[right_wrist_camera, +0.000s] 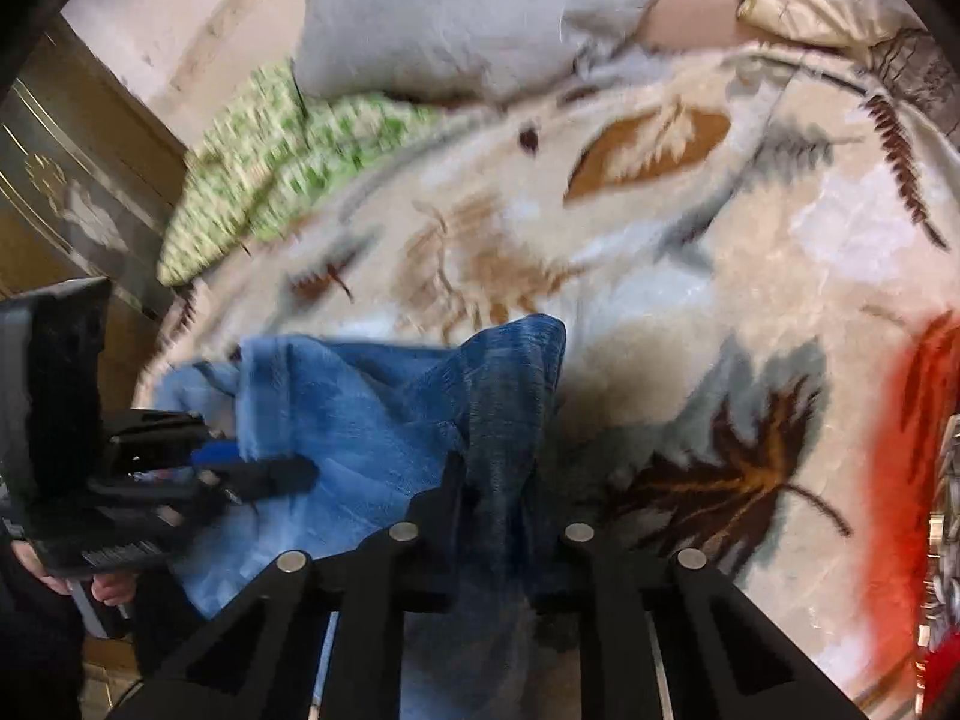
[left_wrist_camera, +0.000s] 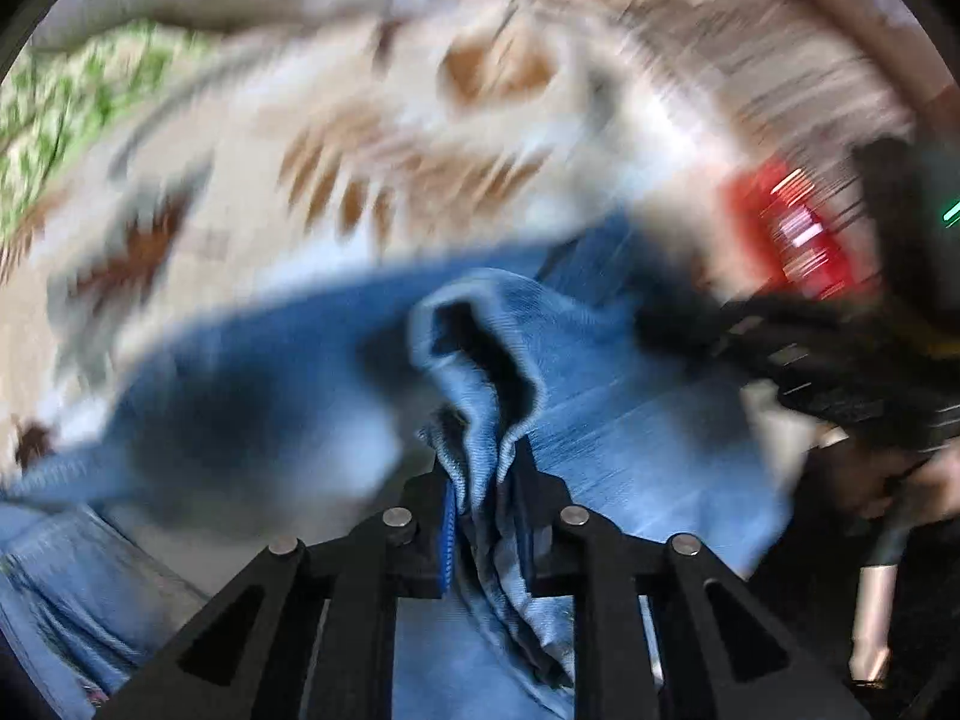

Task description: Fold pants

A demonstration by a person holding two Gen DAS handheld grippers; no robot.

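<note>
Basically both grippers are pinched on the pants [right_wrist_camera: 372, 402], which hang bunched between them over a leaf-print blanket [right_wrist_camera: 720, 240] on the bed. Left gripper [left_wrist_camera: 480, 474] has its jaws narrow on a crumpled fold of denim, cloth squeezed right between the pads; right gripper [right_wrist_camera: 498, 480] is likewise clamped on a darker bunch of denim. In the right wrist view the left gripper sits at the lower left, touching the same garment, so the two grips are near each other on one cloth edge. Left view is heavily blurred, so I can't tell which part of the pants each one holds, waistband or leg hem. My read on risk: the grabs are on wadded cloth, not a flat edge, so layers may slide out under load, or one grip catches only a single layer and the fold goes skewed. Thick denim in a narrow pinch could also slip if pulled sideways. A green patterned pillow [right_wrist_camera: 270, 162] and a red item [right_wrist_camera: 936, 420] lie near the blanket edges; a wide swing could drag the pants onto them.
</note>
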